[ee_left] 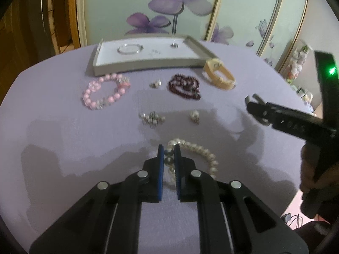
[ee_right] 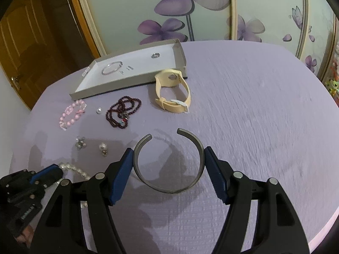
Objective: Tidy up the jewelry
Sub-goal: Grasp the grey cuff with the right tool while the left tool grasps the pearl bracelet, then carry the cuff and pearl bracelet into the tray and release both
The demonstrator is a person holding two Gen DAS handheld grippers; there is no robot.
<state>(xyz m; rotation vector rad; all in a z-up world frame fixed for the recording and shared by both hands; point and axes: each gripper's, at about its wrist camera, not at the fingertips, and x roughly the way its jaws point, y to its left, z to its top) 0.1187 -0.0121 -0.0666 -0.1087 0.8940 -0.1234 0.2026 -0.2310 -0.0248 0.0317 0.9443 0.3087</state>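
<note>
The left hand-held gripper (ee_left: 169,151) clamps the white pearl bead bracelet (ee_left: 203,154); the right hand-held gripper (ee_right: 169,156) grasps the open grey metal cuff bangle (ee_right: 169,188), both likely bound for the grey cardboard tray (ee_right: 110,90).

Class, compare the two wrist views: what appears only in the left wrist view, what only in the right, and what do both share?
Left wrist view only: the left gripper shut on the pearl bracelet.

Right wrist view only: the metal cuff bangle clamped between the right gripper pads, and a wooden door.

Both: the grey tray, pink bead bracelet, dark red beads and beige watch.
</note>
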